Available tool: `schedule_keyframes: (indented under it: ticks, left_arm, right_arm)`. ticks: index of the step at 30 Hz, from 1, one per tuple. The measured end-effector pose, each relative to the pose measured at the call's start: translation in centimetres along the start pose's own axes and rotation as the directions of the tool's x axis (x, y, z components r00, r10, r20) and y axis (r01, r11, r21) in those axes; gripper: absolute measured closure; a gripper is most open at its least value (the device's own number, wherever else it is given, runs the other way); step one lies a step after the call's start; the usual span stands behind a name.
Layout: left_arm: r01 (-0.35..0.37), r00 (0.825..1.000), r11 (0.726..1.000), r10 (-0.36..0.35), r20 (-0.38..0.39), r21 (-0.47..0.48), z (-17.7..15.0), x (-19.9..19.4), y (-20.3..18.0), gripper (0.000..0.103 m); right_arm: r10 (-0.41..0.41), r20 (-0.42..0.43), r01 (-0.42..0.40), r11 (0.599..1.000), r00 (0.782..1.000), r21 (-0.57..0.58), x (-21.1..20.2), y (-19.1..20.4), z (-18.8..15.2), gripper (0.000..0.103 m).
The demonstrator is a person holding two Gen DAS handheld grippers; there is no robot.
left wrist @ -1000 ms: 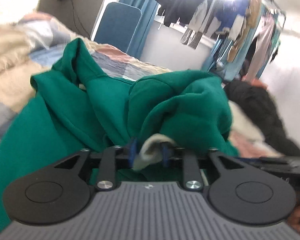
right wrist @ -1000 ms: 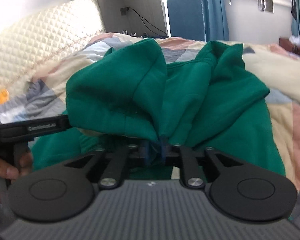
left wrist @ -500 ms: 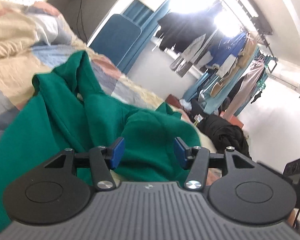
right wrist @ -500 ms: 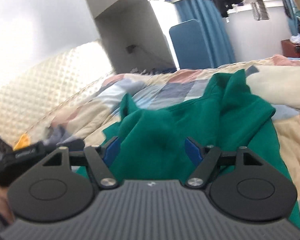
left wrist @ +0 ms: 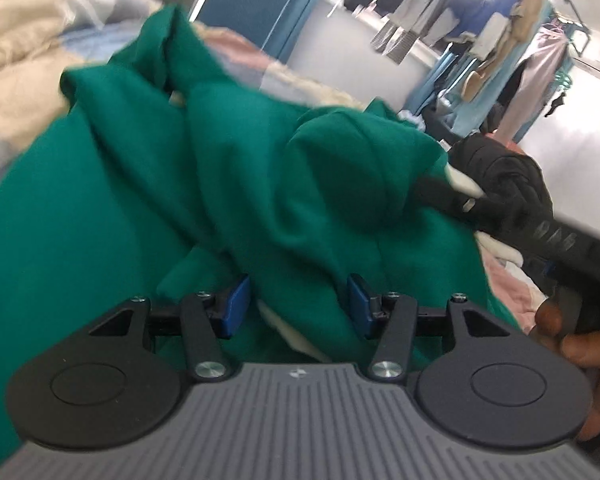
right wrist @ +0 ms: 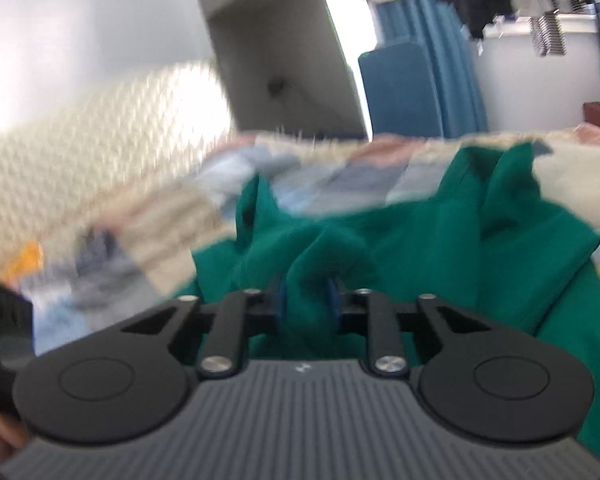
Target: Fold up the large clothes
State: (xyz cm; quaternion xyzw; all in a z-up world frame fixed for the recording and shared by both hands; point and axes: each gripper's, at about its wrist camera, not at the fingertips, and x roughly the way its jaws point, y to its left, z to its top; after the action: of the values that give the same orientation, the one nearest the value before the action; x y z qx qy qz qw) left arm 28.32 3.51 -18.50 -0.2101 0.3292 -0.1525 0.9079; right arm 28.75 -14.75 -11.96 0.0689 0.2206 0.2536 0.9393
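The right gripper point(right wrist: 306, 300) is closing on a ridge of the green sweatshirt point(right wrist: 440, 248) bunched directly ahead. The left gripper point(left wrist: 298, 300) stands spread, fabric loose between its pads. Risk: the shallow pinch slips free under lifting tension.

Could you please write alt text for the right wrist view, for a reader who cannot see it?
The right gripper is closing its blue fingers on a bunched fold of a green garment lying crumpled on a patchwork quilt. Behind are a quilted headboard and blue curtains; the image is motion-blurred.
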Motion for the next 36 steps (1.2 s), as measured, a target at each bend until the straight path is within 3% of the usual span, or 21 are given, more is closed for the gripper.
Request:
schedule_keyframes:
  ticks: [2, 5, 9, 12, 15, 18, 20, 23, 28, 36]
  left_arm:
    - [0.001, 1.000, 1.000, -0.001, -0.009, -0.013, -0.1, 0.2, 0.5, 0.044]
    - [0.005, 1.000, 1.000, -0.005, 0.005, -0.017, 0.1, 0.1, 0.9, 0.044]
    - [-0.007, 0.995, 1.000, 0.006, 0.099, 0.004, 0.2, -1.2, 0.6, 0.045]
    - [0.000, 0.979, 1.000, -0.005, 0.202, 0.027, 0.6, -2.9, 0.0, 0.044]
    - [0.023, 0.968, 0.999, -0.031, 0.249, 0.036, 1.0, -3.6, -0.6, 0.044]
    - [0.009, 0.976, 0.999, -0.016, 0.219, 0.036, 1.2, -3.4, -1.0, 0.044]
    - [0.002, 0.977, 0.999, -0.011, 0.215, 0.041, 1.0, -3.2, -1.1, 0.044]
    - [-0.017, 0.975, 0.998, 0.005, 0.223, 0.053, 1.0, -3.0, -1.2, 0.044]
    - [-0.017, 0.979, 0.998, 0.004, 0.205, 0.062, 1.0, -1.8, -0.9, 0.044]
    - [-0.077, 0.991, 0.993, 0.066, 0.118, 0.091, 1.0, 1.4, -0.5, 0.045]
  right_arm:
    - [-0.023, -0.098, 0.020, 0.999, 0.995, -0.031, 1.4, 0.0, -0.9, 0.088]
    - [-0.045, -0.237, 0.042, 0.999, 0.971, -0.015, 3.5, -0.8, -2.5, 0.089]
    - [-0.047, -0.251, 0.047, 0.999, 0.967, -0.005, 3.6, -0.9, -2.6, 0.090]
    - [-0.069, -0.236, 0.067, 0.998, 0.969, -0.016, 2.6, -0.4, -2.5, 0.088]
    - [-0.096, -0.218, 0.088, 0.995, 0.971, -0.047, 1.5, 0.3, -2.3, 0.087]
    - [-0.115, -0.188, 0.106, 0.993, 0.976, -0.054, 0.8, 0.9, -1.6, 0.085]
    - [-0.131, -0.169, 0.125, 0.991, 0.977, -0.048, 0.1, 1.1, -1.5, 0.071]
    - [-0.148, -0.129, 0.142, 0.989, 0.981, -0.051, -1.1, 0.8, -1.2, 0.065]
    - [-0.147, -0.109, 0.147, 0.989, 0.983, -0.005, -1.3, -0.1, -0.5, 0.065]
    - [-0.098, -0.204, 0.114, 0.991, 0.974, 0.068, 0.9, -2.2, -2.0, 0.065]
